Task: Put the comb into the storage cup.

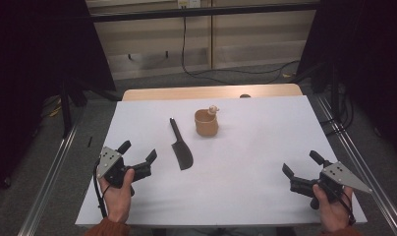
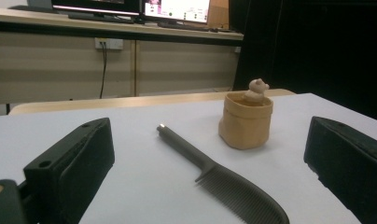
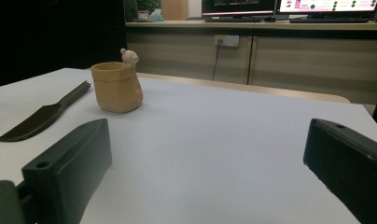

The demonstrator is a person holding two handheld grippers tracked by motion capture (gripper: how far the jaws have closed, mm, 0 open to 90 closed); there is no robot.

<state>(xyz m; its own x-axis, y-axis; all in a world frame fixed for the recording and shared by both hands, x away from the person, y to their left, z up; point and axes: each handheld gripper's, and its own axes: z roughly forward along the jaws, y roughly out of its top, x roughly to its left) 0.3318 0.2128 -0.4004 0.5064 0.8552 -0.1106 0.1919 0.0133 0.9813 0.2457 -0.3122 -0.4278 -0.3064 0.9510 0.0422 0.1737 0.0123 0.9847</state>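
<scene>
A: Nearest the person, what do you see?

B: The left hand-held gripper (image 1: 137, 151) sits low at the near left of the white tabletop (image 1: 245, 182), its jaws spread wide with nothing between them. The right hand-held gripper (image 1: 300, 163) is at the near right, also spread and holding nothing. Both are well apart from each other.

A: And beyond them?

B: A dark comb (image 1: 181, 146) lies flat just ahead and to the right of the left hand-held gripper, its toothed end nearer the person and its thin handle pointing away. In the left gripper view it lies between the two jaws but farther off, untouched.

A: Farther still?

B: A tan cup (image 1: 206, 124) stands upright near the comb's handle tip, apart from it, with a small pale figure (image 1: 213, 109) on its rim.
</scene>
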